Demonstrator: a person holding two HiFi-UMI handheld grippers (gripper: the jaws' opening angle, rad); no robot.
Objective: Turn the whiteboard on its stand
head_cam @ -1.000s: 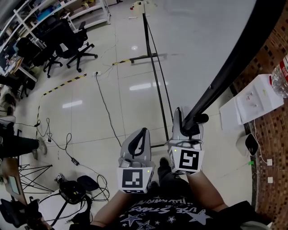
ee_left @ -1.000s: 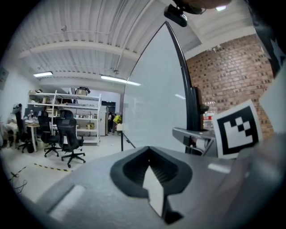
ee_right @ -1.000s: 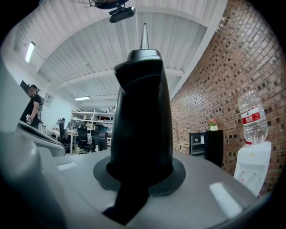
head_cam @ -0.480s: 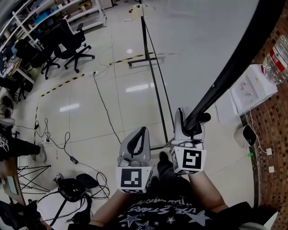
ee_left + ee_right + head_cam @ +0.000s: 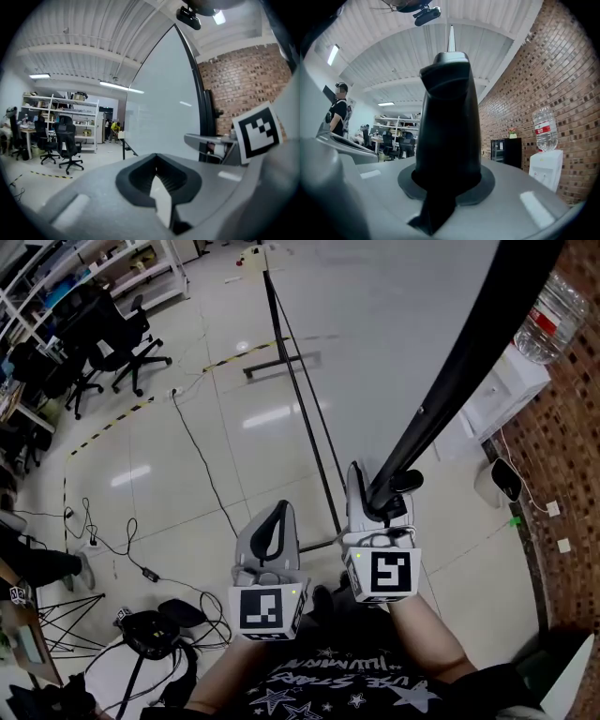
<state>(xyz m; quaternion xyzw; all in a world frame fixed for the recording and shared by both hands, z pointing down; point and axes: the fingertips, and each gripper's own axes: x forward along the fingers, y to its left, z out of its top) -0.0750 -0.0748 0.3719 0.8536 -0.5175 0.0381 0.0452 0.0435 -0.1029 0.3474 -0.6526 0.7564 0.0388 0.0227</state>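
Observation:
The whiteboard [image 5: 375, 324] is a large pale panel with a black frame [image 5: 450, 381], tilted over the floor on its thin black stand [image 5: 300, 409]. My right gripper [image 5: 380, 502] is shut on the lower end of that frame's edge; in the right gripper view the black frame [image 5: 447, 122] rises straight up from between the jaws [image 5: 445, 187]. My left gripper [image 5: 275, 521] hangs free to the left of it, fingers together with nothing in them. In the left gripper view the whiteboard [image 5: 159, 122] stands ahead, beyond the closed jaws [image 5: 159, 187].
Office chairs [image 5: 103, 343] and shelving stand at the far left. Cables [image 5: 197, 456] run across the glossy floor, and black gear [image 5: 150, 634] lies near my feet. A water dispenser [image 5: 497, 395] with its bottle [image 5: 548, 320] stands by the brick wall [image 5: 572, 456] on the right.
The board's black frame now runs steeper across the head view. Both grippers have drifted slightly left, with the right one still holding the frame.

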